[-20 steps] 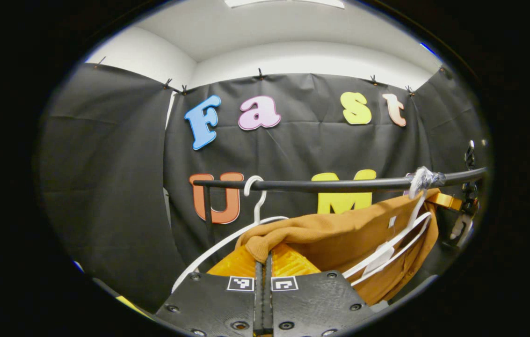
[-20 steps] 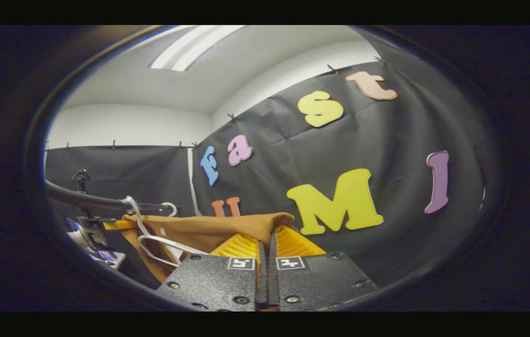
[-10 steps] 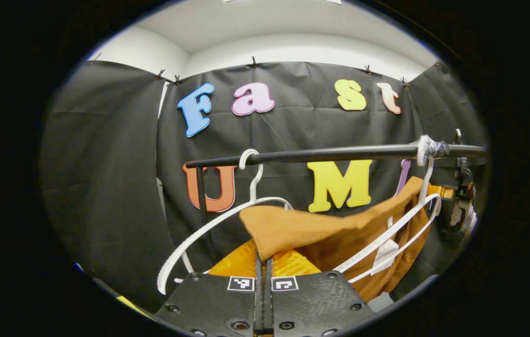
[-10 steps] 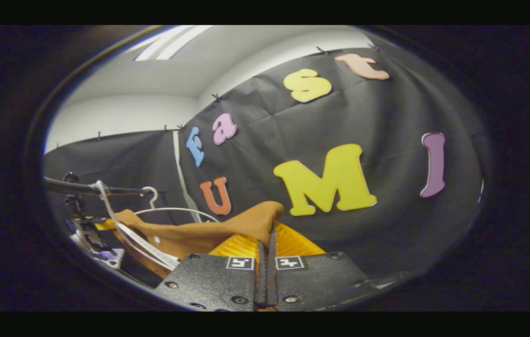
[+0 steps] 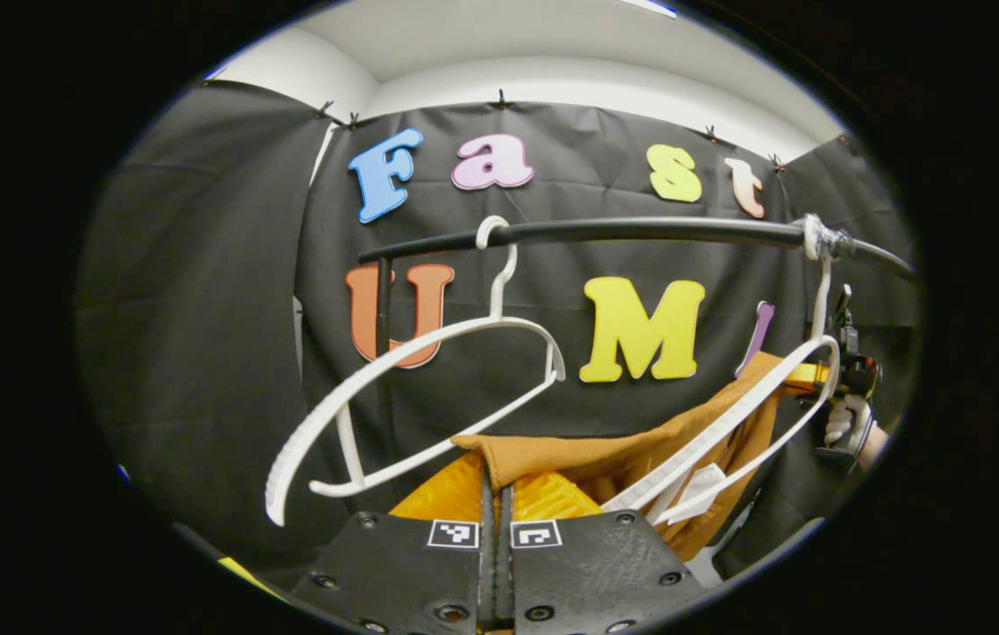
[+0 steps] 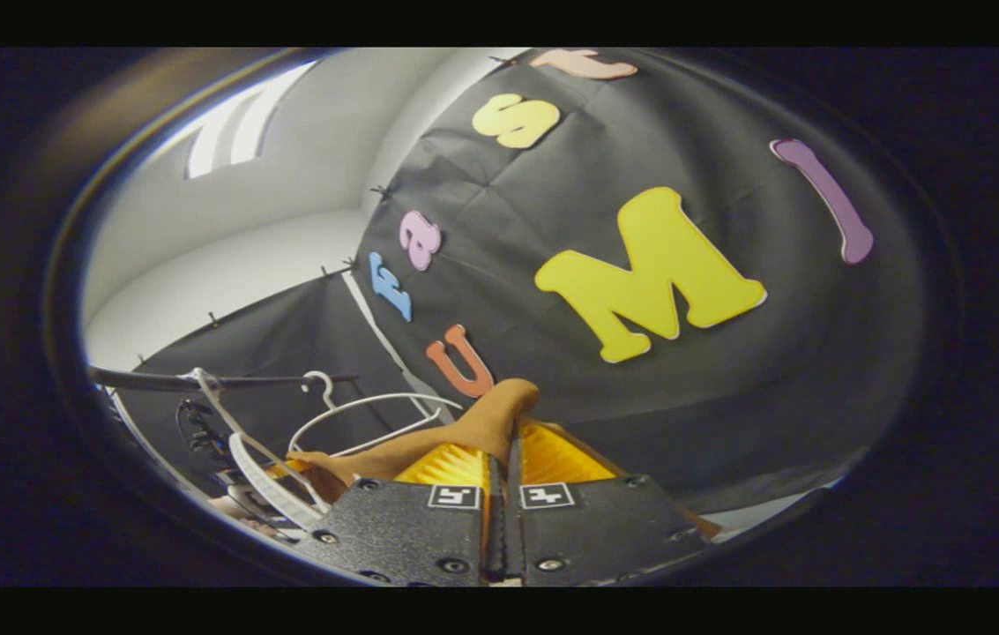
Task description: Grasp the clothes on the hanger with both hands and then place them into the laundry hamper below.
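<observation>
Left gripper [image 5: 496,481] pinches brown garment [image 5: 605,454] edge between pressed-together fingers. Right gripper [image 6: 503,450] pinches garment's other end likewise. Garment spans between grippers, below black rail [image 5: 640,231], draped across one white hanger [image 5: 728,423]; second hanger [image 5: 411,388] bare.

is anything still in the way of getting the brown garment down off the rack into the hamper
Possibly: in the left gripper view the right white hanger lies against the brown garment, and I cannot tell whether the cloth is free of it. The left hanger hangs bare. The hamper is out of sight, so the path down is unknown.
</observation>
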A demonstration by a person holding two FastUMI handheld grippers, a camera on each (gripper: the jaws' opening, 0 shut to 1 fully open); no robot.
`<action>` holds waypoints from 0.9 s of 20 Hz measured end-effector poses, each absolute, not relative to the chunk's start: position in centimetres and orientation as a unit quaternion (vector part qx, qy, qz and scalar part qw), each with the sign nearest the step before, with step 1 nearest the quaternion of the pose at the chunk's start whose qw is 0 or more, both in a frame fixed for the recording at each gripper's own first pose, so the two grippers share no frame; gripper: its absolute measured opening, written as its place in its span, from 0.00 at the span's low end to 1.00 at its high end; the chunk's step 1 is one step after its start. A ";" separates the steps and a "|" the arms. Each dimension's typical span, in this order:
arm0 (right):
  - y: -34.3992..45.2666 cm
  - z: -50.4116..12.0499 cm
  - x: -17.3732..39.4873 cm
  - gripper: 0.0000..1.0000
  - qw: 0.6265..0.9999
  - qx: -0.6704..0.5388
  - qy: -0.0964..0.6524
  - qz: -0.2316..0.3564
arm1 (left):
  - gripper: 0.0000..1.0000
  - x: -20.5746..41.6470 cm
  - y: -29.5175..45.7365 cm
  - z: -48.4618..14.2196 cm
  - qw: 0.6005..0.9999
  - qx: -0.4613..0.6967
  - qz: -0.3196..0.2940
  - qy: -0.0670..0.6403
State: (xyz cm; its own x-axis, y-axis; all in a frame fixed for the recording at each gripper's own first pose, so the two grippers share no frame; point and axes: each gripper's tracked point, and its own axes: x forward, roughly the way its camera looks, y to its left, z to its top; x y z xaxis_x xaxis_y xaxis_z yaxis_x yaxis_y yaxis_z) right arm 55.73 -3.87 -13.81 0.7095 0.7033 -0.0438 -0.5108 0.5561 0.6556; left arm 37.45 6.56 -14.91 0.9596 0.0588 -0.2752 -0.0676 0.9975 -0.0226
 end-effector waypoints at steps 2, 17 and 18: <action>-3.3 -15.3 55.6 0.03 0.864 0.325 0.168 0.346 | 0.04 37.2 6.3 -15.9 0.989 -0.040 0.030 0.141; -0.9 -23.5 46.4 0.04 0.845 0.336 0.241 0.339 | 0.00 30.1 7.3 -24.5 0.974 -0.074 0.056 0.207; -0.6 -22.9 45.2 0.04 0.837 0.352 0.240 0.342 | 0.00 29.6 6.8 -24.2 0.974 -0.072 0.049 0.207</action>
State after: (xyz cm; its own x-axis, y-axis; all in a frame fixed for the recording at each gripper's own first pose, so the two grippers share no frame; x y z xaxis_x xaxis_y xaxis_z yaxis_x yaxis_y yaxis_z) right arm 45.25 -0.56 -22.89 0.6506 0.7422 -0.1609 -0.4044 0.5179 0.7538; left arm 29.56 6.82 -24.22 0.9096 0.0657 -0.4103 -0.1253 0.9848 -0.1201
